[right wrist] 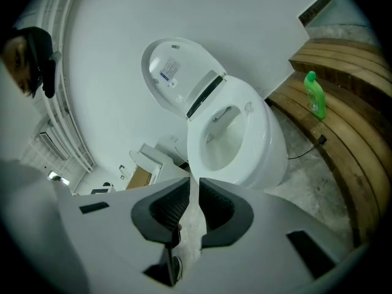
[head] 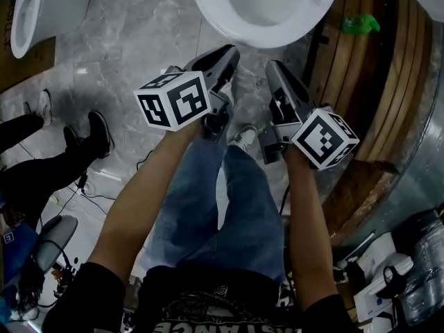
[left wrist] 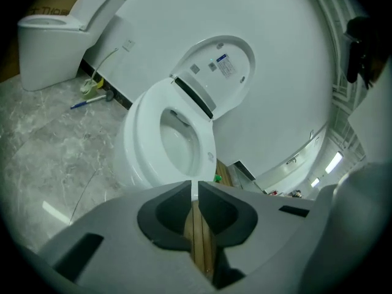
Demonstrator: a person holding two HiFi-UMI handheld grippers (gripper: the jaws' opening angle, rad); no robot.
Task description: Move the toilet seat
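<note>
A white toilet [head: 263, 19] stands right in front of me, its seat [left wrist: 142, 130] lying down on the bowl and its lid [left wrist: 222, 66] standing up against the wall. The right gripper view shows the same seat [right wrist: 256, 120] and raised lid [right wrist: 174, 72]. My left gripper [head: 225, 55] hovers just short of the bowl's front rim, jaws shut with nothing between them [left wrist: 195, 192]. My right gripper [head: 274, 69] is beside it at the same distance, also shut and holding nothing [right wrist: 195, 185]. Neither touches the toilet.
A second toilet [head: 28, 12] stands at the far left. Curved wooden steps [head: 388, 82] with a green bottle [head: 361, 24] lie to the right. A bystander's legs and shoes [head: 48, 148] and cables are on the marble floor at left. A blue tool [left wrist: 92, 101] lies by the wall.
</note>
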